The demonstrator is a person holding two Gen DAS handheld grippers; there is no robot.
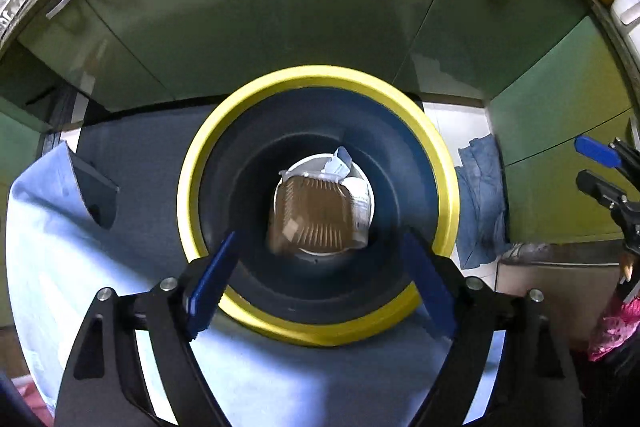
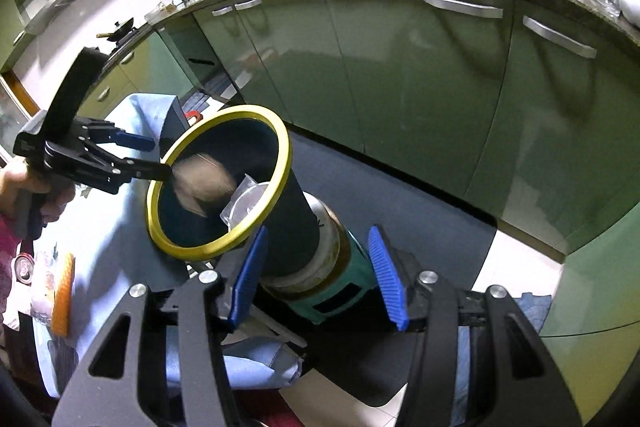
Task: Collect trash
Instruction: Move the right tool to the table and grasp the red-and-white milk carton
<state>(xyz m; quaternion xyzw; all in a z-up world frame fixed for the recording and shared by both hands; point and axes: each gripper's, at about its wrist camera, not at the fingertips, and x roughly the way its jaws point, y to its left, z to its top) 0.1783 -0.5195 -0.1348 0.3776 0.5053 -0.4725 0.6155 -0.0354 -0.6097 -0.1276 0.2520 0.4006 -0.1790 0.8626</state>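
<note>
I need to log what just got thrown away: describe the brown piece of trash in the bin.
The brown trash looks like a squarish ribbed tray, perhaps card or plastic, blurred as if falling. It is inside the dark, yellow-rimmed bin, over a white lid-like piece at the bottom. The left claw stands open above, not touching it.

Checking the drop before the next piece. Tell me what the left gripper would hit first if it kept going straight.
Probably the brown trash piece blurred inside the yellow-rimmed bin; the left gripper stands open above its mouth.

Dim greenish indoor light, strong fisheye bending, glare on cabinets (image 2: 400,75), motion blur.
</note>
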